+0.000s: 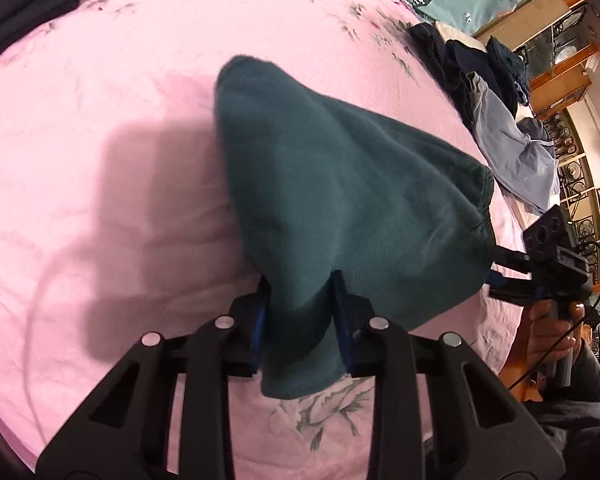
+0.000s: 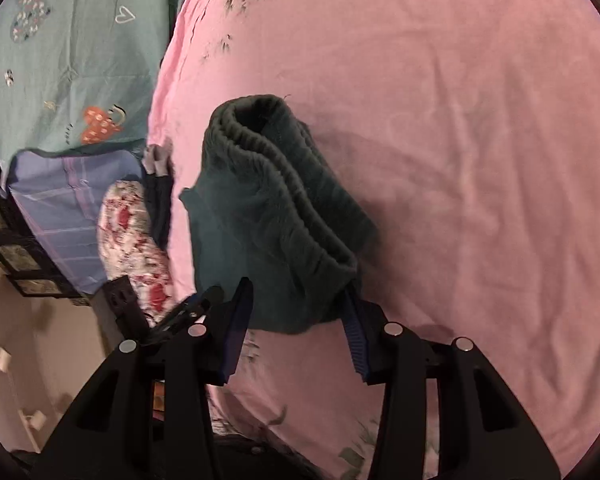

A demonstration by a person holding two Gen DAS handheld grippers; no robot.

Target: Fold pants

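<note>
Your left gripper [image 1: 300, 312] has its fingers [image 1: 342, 320] clamped on a bunched edge of the pants [image 1: 340, 184], with a loose tab of cloth hanging out behind the pads. Your right gripper [image 2: 296, 312] stands with its fingers [image 2: 236, 332] wider apart around the other end of the same bundle; cloth fills the gap and reaches the right pad, but whether the left pad bears on it cannot be told, so the grip is uncertain. The dark green pants are already doubled into a thick bundle, the ribbed waistband [image 2: 268, 168] stacked in layers and facing the right wrist camera, the whole held just above the pink bed sheet [image 1: 100, 200], on which its shadow falls. Beyond the bundle, a heap of other clothes [image 1: 496, 116] lies near the far edge of the bed, and a green quilt [image 2: 72, 52] lies past the sheet. Judged from here, the main risk is uneven hold: if the right fingers are slack, that end may slip as you lower it, letting the stacked layers slide apart and the fold open. A second risk is the left tab pulling free under the weight of thick cloth.
</note>
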